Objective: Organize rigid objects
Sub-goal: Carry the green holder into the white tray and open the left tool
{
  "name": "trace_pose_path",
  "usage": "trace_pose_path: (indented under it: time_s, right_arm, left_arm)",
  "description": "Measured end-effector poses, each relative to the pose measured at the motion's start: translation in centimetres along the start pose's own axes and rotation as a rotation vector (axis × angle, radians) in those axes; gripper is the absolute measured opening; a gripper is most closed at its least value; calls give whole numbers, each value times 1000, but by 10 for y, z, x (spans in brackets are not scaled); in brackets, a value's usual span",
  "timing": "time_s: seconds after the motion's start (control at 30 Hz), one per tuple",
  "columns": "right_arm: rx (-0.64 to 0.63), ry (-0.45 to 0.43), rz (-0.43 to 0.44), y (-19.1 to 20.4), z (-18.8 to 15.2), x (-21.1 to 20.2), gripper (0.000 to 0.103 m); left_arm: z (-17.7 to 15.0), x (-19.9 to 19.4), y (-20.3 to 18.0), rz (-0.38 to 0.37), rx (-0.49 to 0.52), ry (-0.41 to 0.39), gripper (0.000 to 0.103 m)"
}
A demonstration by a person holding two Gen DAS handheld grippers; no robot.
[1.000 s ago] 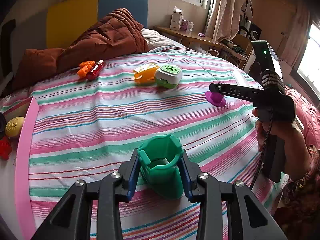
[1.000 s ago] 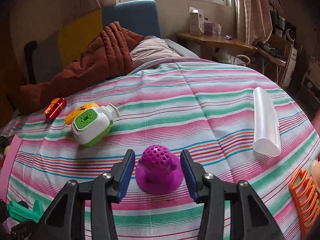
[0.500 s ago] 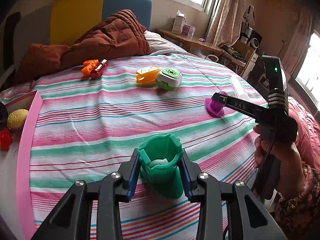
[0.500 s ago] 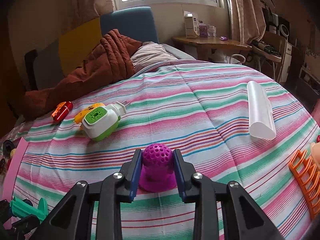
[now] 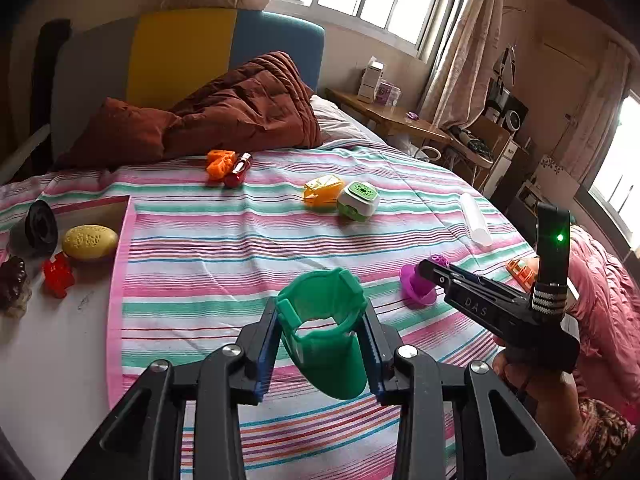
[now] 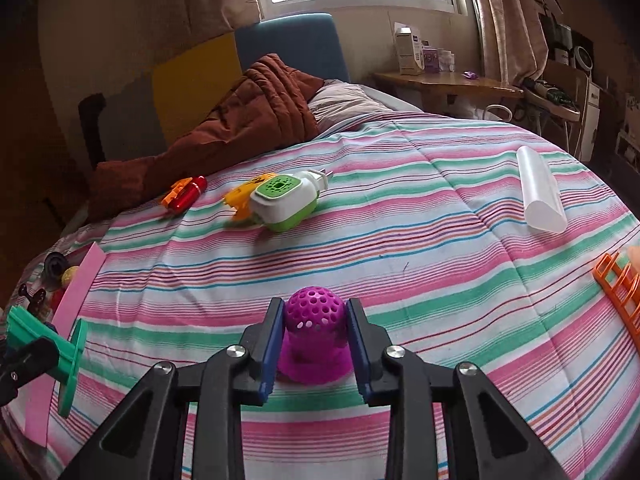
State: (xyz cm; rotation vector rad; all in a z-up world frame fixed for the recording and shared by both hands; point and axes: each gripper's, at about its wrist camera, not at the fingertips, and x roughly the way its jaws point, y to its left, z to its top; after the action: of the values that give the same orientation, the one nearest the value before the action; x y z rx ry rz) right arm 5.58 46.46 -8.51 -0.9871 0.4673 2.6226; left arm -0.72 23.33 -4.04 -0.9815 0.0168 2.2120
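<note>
My left gripper (image 5: 322, 322) is shut on a green plastic cup-shaped piece (image 5: 324, 344), held clear of the striped bedspread. From the right wrist view the same green piece (image 6: 60, 356) shows at the left edge. My right gripper (image 6: 316, 330) is shut on a purple perforated dome with a flared base (image 6: 314, 340); its base is just above or barely on the bedspread. In the left wrist view the right gripper (image 5: 430, 270) clamps that purple dome (image 5: 416, 288), with a hand under the handle.
A pink-rimmed white tray (image 5: 116, 280) at the left holds a yellow oval (image 5: 90, 242), a red piece (image 5: 58, 274) and a black disc (image 5: 40, 226). On the bedspread lie a green-white plug device (image 6: 286, 202), orange pieces (image 5: 219, 164), a white tube (image 6: 540, 194) and an orange rack (image 6: 618, 284).
The right gripper's jaws closed onto the purple dome and both grippers drew back toward the near left. The green piece rose higher off the bedspread, and the tray came into view.
</note>
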Motion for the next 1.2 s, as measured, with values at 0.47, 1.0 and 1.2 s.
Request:
trace_pose_path:
  time_s: [0.47, 1.0, 1.2]
  right_arm:
    - [-42, -14, 153, 82, -6, -30, 30]
    - [-143, -10, 377, 188, -7, -55, 30]
    - [-191, 2, 418, 215, -15, -60, 30]
  left_arm:
    - [-3, -66, 88, 77, -108, -73, 37]
    - [-28, -84, 199, 313, -170, -5, 38]
    - [-28, -75, 222, 362, -175, 16, 39]
